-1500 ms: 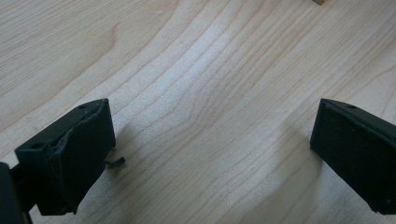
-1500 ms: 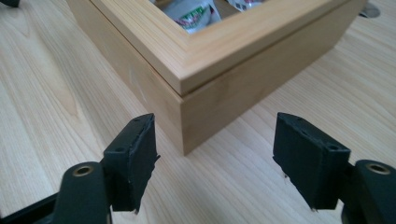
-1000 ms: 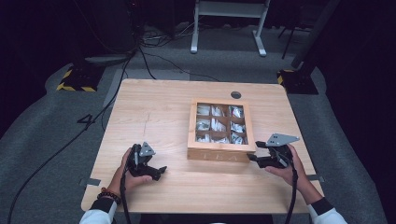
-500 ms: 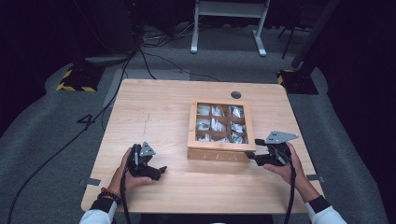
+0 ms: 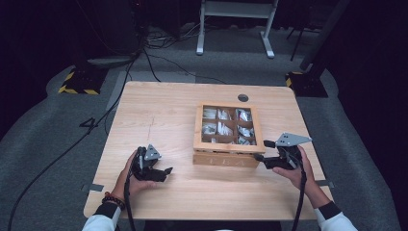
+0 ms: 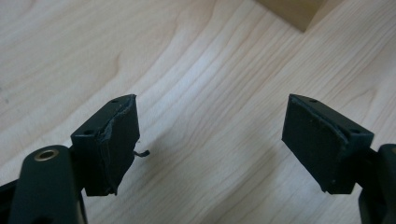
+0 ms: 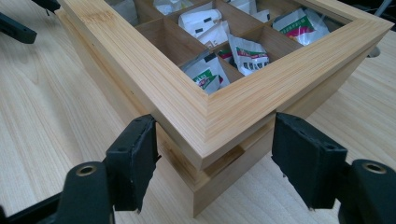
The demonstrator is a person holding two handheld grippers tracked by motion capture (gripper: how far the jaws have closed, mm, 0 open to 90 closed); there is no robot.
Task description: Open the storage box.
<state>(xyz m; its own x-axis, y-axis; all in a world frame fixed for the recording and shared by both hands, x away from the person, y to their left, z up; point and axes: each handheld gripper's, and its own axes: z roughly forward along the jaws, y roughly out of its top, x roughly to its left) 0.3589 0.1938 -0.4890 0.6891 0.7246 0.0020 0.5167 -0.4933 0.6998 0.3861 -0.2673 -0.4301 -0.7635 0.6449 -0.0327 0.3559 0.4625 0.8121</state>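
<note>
Light falls from above onto the pale wooden table (image 5: 168,120), which stands out brightly against a dark floor and near-black surroundings. Shadows are short and soft. The high view is slightly soft and grainy; both gripper views are sharp up close, mildly blurred toward their far edges.

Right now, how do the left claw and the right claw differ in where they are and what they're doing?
The left claw rests over bare table, away from the wooden box; the right claw sits at the box's near right corner. The left claw's jaws have only tabletop between them; the right claw's jaws straddle the box's corner, apparently without touching. The right claw carries a larger grey plate. Both are open and hold nothing.
</note>
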